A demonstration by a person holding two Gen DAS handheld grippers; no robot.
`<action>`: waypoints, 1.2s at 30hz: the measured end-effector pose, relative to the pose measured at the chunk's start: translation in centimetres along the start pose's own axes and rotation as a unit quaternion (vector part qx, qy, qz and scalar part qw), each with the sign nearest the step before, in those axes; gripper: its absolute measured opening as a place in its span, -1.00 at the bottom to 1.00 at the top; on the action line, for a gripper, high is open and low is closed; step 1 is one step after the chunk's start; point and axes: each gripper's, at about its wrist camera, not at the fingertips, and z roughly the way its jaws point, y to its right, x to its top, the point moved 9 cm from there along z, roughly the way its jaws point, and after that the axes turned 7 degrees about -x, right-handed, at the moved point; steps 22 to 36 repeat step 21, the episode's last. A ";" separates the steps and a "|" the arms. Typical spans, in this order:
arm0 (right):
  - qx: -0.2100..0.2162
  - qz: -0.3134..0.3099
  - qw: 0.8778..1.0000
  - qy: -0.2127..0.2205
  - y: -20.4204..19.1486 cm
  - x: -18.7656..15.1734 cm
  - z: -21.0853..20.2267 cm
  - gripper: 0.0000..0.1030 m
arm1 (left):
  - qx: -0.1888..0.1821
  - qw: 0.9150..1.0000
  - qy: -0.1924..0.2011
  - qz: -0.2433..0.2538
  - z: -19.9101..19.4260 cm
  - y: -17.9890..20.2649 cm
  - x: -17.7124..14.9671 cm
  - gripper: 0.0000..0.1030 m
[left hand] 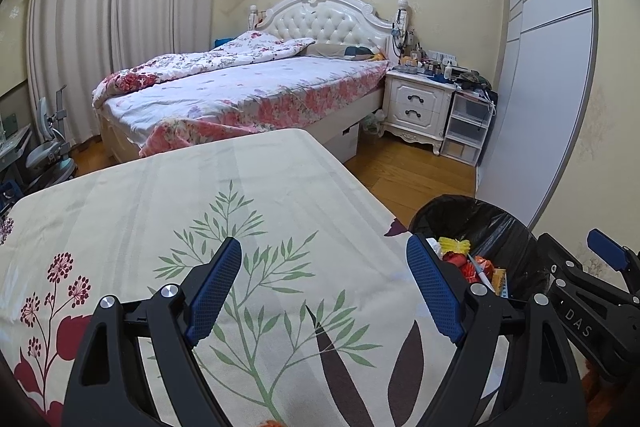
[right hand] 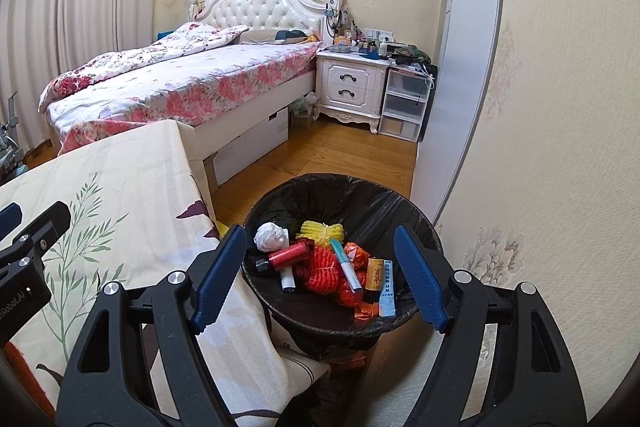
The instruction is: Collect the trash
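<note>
Black plastic lines the bin (right hand: 340, 199), which stands on the floor just beside the table (left hand: 160, 195), on its right. The trash (right hand: 320, 263) lies inside, directly under the right gripper (right hand: 320, 279), the nearer one. Both it and the left gripper (left hand: 324, 291) are spread apart and empty.

Counter cloth (left hand: 168, 195) is showing cream with green leaf sprigs, dark red flowers and brown leaves. Fingers (right hand: 420, 277) are showing blue dotted pads on black frames. Bin (right hand: 360, 199) is wearing a black liner, holding red net (right hand: 324, 267), yellow net (right hand: 322, 230), white wad (right hand: 269, 235), red tube (right hand: 290, 254). Bed sheet (left hand: 248, 91) is showing pink floral on white. Wallpaper (right hand: 540, 147) is showing beige with silvery flowers.
</note>
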 end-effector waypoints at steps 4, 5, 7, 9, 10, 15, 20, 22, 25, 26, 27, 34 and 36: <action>0.000 -0.001 1.000 -0.001 -0.2 0.0 0.0 0.45 | -0.010 1.000 -0.002 -0.006 0.2 0.2 -0.1 0.64; 0.001 -0.001 1.000 -0.001 -0.3 0.0 0.0 0.45 | -0.005 1.000 0.000 -0.006 0.2 0.2 -0.1 0.64; 0.001 -0.001 1.000 -0.001 -0.3 0.0 0.0 0.45 | 0.004 1.000 0.002 -0.004 0.2 -0.2 -0.1 0.64; 0.001 -0.002 1.000 -0.001 -0.4 0.0 0.0 0.45 | 0.009 1.000 0.000 0.000 0.3 -0.3 -0.1 0.64; 0.002 -0.003 1.000 -0.001 -0.5 0.1 0.0 0.45 | 0.008 1.000 0.000 -0.001 0.2 -0.6 -0.1 0.64; 0.009 -0.011 1.000 -0.002 -1.5 0.0 0.0 0.45 | 0.016 1.000 -0.003 0.000 0.3 -1.3 -0.3 0.64; 0.033 -0.027 0.999 -0.007 -3.8 -0.1 -0.1 0.47 | 0.030 0.999 -0.014 -0.016 0.1 -3.9 -0.9 0.65; 0.041 -0.034 0.999 -0.007 -4.7 -0.1 -0.2 0.48 | 0.034 0.999 -0.018 -0.021 0.0 -4.7 -1.1 0.65; 0.041 -0.034 0.999 -0.007 -4.7 -0.1 -0.2 0.48 | 0.034 0.999 -0.018 -0.021 0.0 -4.7 -1.1 0.65; 0.041 -0.034 0.999 -0.007 -4.7 -0.1 -0.2 0.48 | 0.034 0.999 -0.018 -0.021 0.0 -4.7 -1.1 0.65; 0.041 -0.034 0.999 -0.007 -4.7 -0.1 -0.2 0.48 | 0.034 0.999 -0.018 -0.021 0.0 -4.7 -1.1 0.65; 0.041 -0.034 0.999 -0.007 -4.7 -0.1 -0.2 0.48 | 0.034 0.999 -0.018 -0.021 0.0 -4.7 -1.1 0.65; 0.041 -0.034 0.999 -0.007 -4.7 -0.1 -0.2 0.48 | 0.034 0.999 -0.018 -0.021 0.0 -4.7 -1.1 0.65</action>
